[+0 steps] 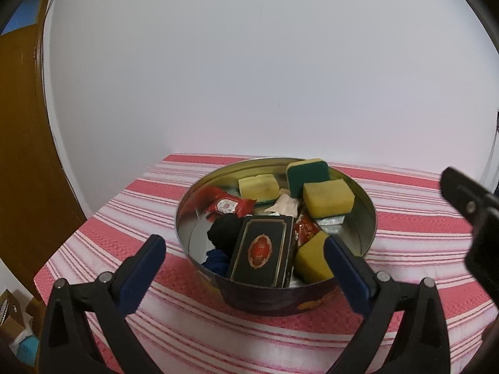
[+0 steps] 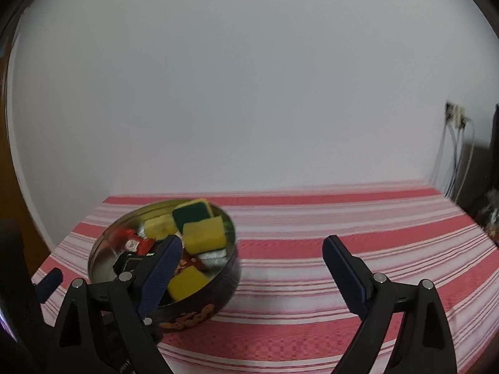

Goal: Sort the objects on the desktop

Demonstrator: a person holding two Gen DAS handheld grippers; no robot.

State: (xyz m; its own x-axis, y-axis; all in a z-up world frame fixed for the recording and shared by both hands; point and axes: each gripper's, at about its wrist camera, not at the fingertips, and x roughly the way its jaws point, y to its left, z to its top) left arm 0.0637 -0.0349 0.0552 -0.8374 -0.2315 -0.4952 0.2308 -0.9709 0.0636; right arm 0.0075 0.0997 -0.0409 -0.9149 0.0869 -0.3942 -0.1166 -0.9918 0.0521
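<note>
A round metal tin (image 1: 372, 215) stands on the striped tablecloth, filled with sorted items. Inside it lie yellow sponges (image 1: 327, 201), a green-topped sponge (image 1: 307, 173), a red packet (image 1: 227, 205), a black box with a red oval (image 1: 262, 249), and black and blue cloth (image 1: 218, 261). My left gripper (image 1: 244, 244) hangs open just in front of the tin, with nothing between its fingers. In the right wrist view the tin (image 2: 215, 305) sits at lower left. My right gripper (image 2: 252, 243) is open and holds nothing. Its left finger (image 2: 162, 268) overlaps the tin's near side.
The red and white striped cloth (image 2: 343, 218) covers the table up to a plain white wall. A brown door (image 1: 18, 155) stands at the left, and cardboard boxes (image 1: 12, 311) sit on the floor below it. A wall socket with hanging cables (image 2: 455, 118) is at the far right.
</note>
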